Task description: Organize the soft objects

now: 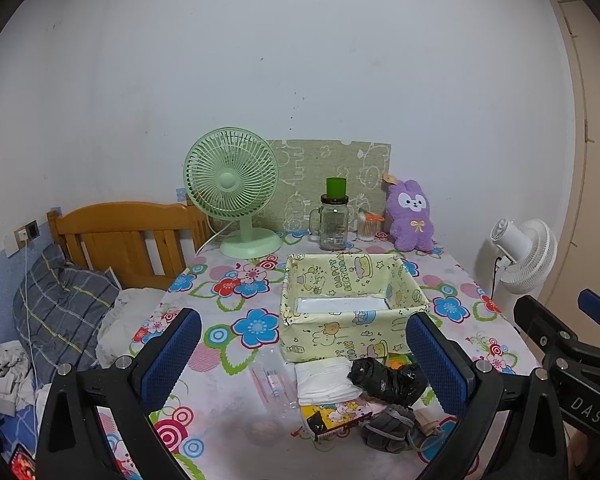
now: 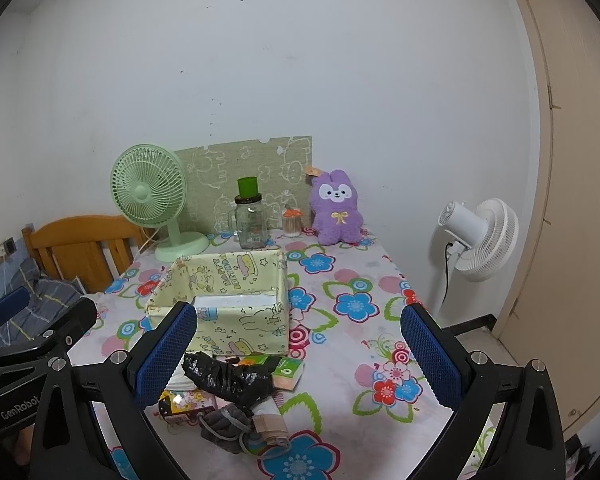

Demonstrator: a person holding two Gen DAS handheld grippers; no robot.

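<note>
A yellow cartoon-print fabric box (image 1: 352,336) (image 2: 236,332) stands open and empty on the flowered table. In front of it lies a small pile: a crumpled black plastic bag (image 1: 388,378) (image 2: 228,378), a folded white cloth (image 1: 324,380), grey rolled socks (image 1: 388,426) (image 2: 224,426), a pink printed packet (image 1: 336,414) (image 2: 184,402) and a green tissue pack (image 2: 286,370). A purple plush bunny (image 1: 412,216) (image 2: 337,210) sits at the table's back. My left gripper (image 1: 304,360) hovers open above the pile. My right gripper (image 2: 300,354) is open too, empty, just right of the pile.
A green desk fan (image 1: 236,192) (image 2: 152,200), a glass jar with green lid (image 1: 334,220) (image 2: 251,220) and a toothpick jar (image 1: 367,226) stand at the back. A clear plastic bottle (image 1: 274,384) lies left of the pile. A white floor fan (image 2: 480,240) stands right, a bed (image 1: 60,300) left.
</note>
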